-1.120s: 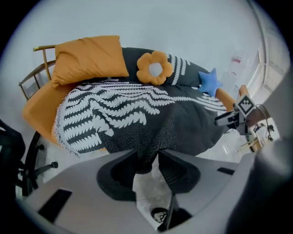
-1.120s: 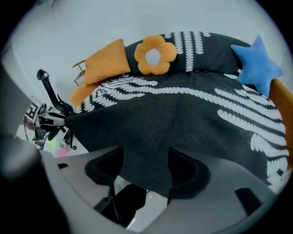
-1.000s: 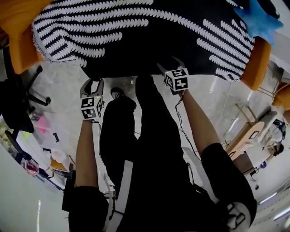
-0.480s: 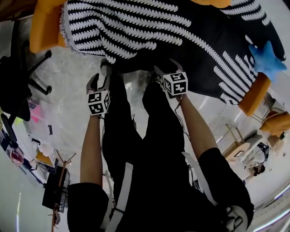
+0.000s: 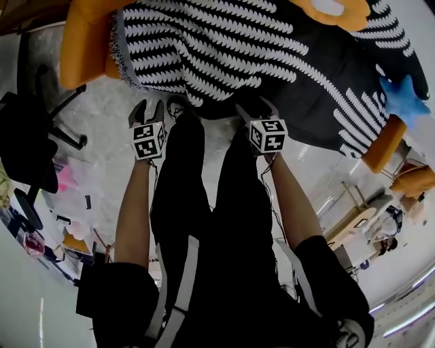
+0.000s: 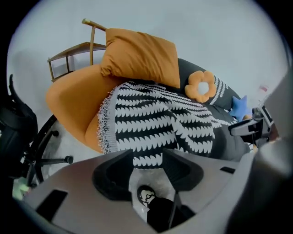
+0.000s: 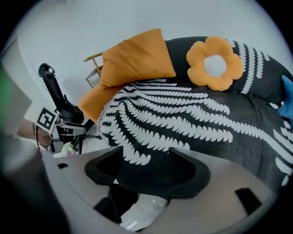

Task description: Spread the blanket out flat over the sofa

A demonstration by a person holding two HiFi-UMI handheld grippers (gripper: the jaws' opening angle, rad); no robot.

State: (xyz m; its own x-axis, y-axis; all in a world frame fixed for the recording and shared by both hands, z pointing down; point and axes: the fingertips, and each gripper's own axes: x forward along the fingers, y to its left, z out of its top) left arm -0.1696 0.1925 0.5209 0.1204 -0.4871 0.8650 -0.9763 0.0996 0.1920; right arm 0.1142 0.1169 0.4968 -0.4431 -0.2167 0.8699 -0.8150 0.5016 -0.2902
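A black blanket (image 5: 224, 47) with white leaf stripes lies over the orange sofa (image 5: 85, 41) and hangs down its front. It covers the seat in the left gripper view (image 6: 155, 123) and in the right gripper view (image 7: 183, 119). My left gripper (image 5: 146, 112) hangs just short of the hem, over the floor; its jaws (image 6: 147, 160) stand apart with nothing between them. My right gripper (image 5: 255, 109) is at the front hem. Its jaws (image 7: 145, 157) are wide apart, with the hanging black cloth in the gap but not pinched.
On the sofa are an orange pillow (image 6: 139, 57), a flower cushion (image 5: 333, 10) and a blue star cushion (image 5: 404, 98). A black office chair (image 5: 34, 149) stands on the floor to the left. The person's black-trousered legs (image 5: 204, 204) are below the grippers.
The head view has swung, and more of the sofa's left end and the flower cushion now show. Both grippers stay by the blanket's front hem; the left one has come closer to it.
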